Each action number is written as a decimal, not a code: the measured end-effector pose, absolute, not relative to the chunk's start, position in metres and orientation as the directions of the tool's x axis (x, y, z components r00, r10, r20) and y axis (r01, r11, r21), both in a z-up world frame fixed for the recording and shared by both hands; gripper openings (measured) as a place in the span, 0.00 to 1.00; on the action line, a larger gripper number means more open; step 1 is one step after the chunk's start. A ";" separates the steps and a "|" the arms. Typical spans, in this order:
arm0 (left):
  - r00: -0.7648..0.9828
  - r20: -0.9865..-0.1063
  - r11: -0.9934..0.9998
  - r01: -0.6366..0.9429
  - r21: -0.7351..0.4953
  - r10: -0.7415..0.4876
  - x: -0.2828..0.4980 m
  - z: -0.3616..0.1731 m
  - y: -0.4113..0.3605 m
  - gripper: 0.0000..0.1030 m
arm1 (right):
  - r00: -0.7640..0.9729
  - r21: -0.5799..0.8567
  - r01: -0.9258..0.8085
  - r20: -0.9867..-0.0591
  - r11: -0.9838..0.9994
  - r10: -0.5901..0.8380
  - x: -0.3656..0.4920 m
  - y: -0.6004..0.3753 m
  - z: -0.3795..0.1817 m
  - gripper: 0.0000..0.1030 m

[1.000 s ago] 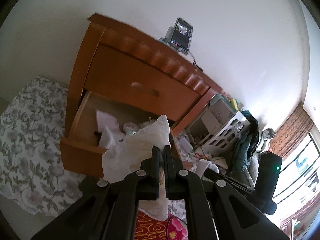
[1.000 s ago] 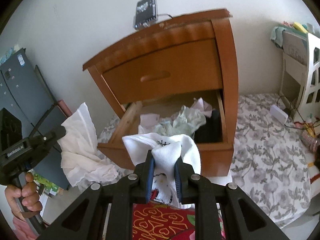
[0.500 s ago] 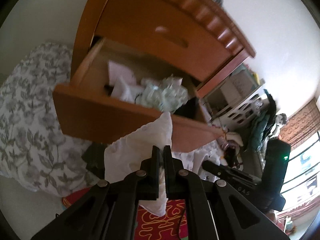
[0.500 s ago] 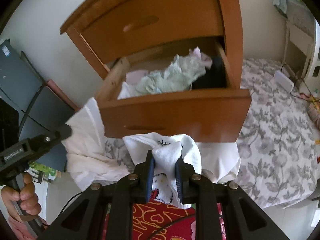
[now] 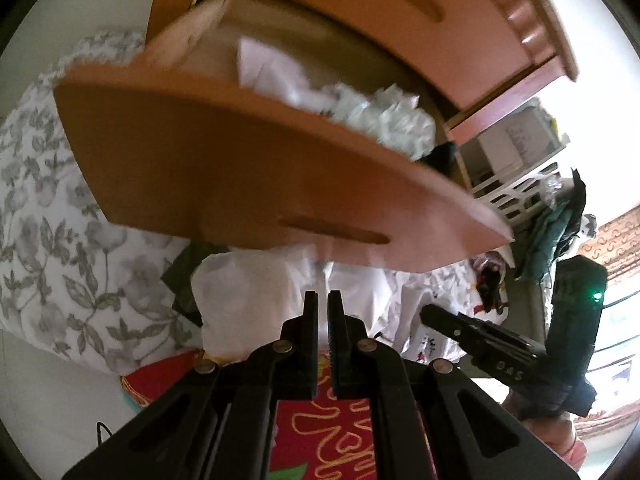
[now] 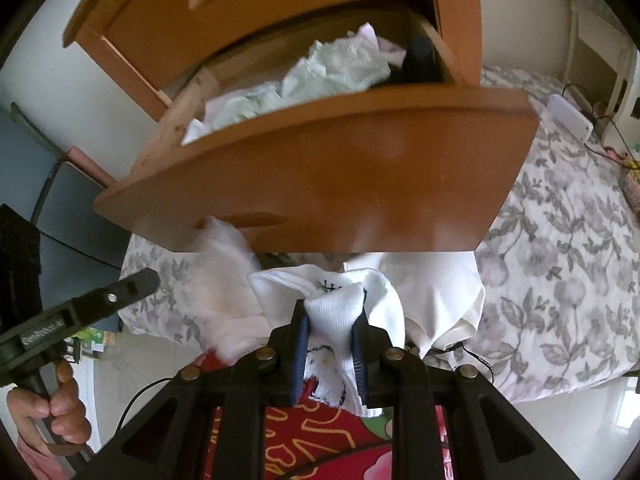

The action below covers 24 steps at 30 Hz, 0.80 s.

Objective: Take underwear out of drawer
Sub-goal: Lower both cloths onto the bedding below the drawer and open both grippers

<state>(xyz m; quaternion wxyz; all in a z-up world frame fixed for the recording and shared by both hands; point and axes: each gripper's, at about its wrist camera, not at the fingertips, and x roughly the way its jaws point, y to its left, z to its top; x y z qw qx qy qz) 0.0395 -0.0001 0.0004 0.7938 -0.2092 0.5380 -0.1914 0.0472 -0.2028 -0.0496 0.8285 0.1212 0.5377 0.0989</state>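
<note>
1. Left wrist view: the left gripper (image 5: 323, 300) points steeply down below the front of the open drawer (image 5: 224, 168); its jaws stand together with only a slit between them, pinched on a thin white cloth (image 5: 244, 300) that hangs blurred just ahead of the tips; pale green and white underwear (image 5: 384, 120) lies heaped inside the drawer; a red patterned fabric (image 5: 320, 432) shows beneath the jaws; a floral bedsheet (image 5: 52, 240) lies at left; the right gripper (image 5: 432, 316) appears at the right edge, a green light on its body.

2. Right wrist view: the right gripper (image 6: 331, 320) has its blue-padded jaws a little apart and clamped on a bunched white ribbed garment (image 6: 336, 312), which fills the gap; that garment is outside the drawer (image 6: 320, 176), just below its front panel; more light green underwear (image 6: 336, 72) sits inside beside a dark item (image 6: 420, 60); at left a hand (image 6: 52, 412) holds the left gripper (image 6: 136, 284), the thin white cloth (image 6: 224, 292) hanging from its tip.
</note>
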 end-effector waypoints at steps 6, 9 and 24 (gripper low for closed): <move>0.303 -0.796 0.842 0.046 -0.537 -0.524 0.049 -0.023 -0.001 0.04 | 0.363 0.300 -0.010 -0.888 0.954 0.283 0.060 -0.202 -0.069 0.22; 0.305 -0.806 0.853 0.043 -0.520 -0.507 0.053 -0.026 -0.001 0.03 | 0.349 0.298 0.000 -0.895 0.955 0.279 0.064 -0.203 -0.076 0.22; 0.298 -0.874 0.913 -0.021 -0.408 -0.383 0.060 -0.042 0.010 0.37 | 0.318 0.265 0.064 -0.919 0.962 0.232 0.077 -0.208 -0.091 0.42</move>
